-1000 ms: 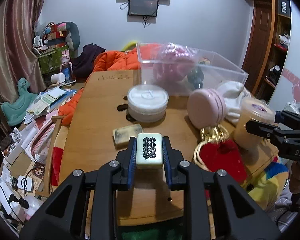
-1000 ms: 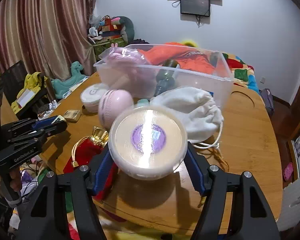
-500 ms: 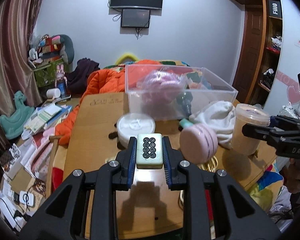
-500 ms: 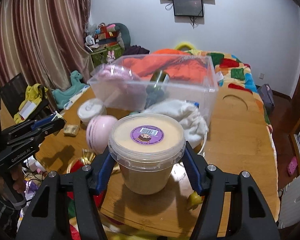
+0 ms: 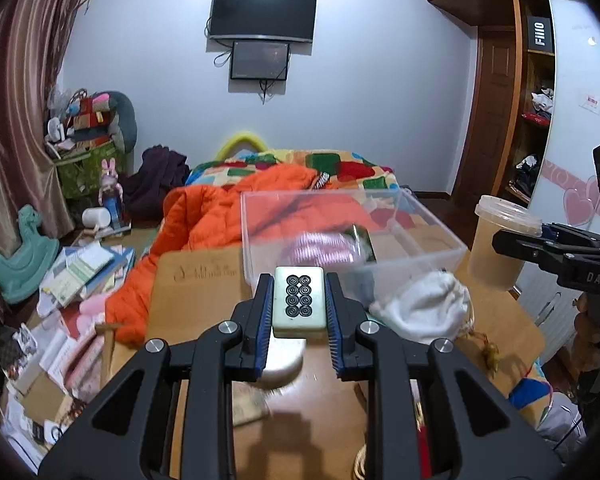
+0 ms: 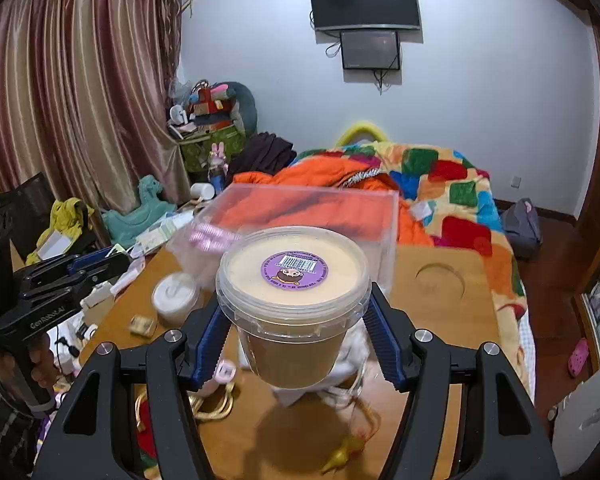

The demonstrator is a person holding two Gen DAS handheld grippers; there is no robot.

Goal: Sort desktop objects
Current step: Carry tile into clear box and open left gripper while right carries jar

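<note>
My left gripper (image 5: 299, 312) is shut on a white mahjong tile (image 5: 299, 302) with eight black circles, held above the wooden table (image 5: 196, 304). My right gripper (image 6: 296, 340) is shut on a lidded plastic tub (image 6: 293, 300) of beige cream with a purple sticker, held high over the table; the tub also shows in the left wrist view (image 5: 500, 248). A clear plastic bin (image 5: 352, 236) stands ahead of both, with a pink object (image 5: 320, 246) inside; the bin also shows in the right wrist view (image 6: 308, 216).
On the table are a white cloth pouch (image 5: 424, 306), a white round jar (image 6: 175, 294), a small wrapped bar (image 6: 141, 324) and gold cord (image 6: 212, 404). An orange jacket (image 5: 204, 232) hangs off the far edge. The bed (image 6: 440, 192) lies behind.
Both grippers have risen and tilted up with their loads; the table objects have dropped lower in view and the bin is seen from higher up.
</note>
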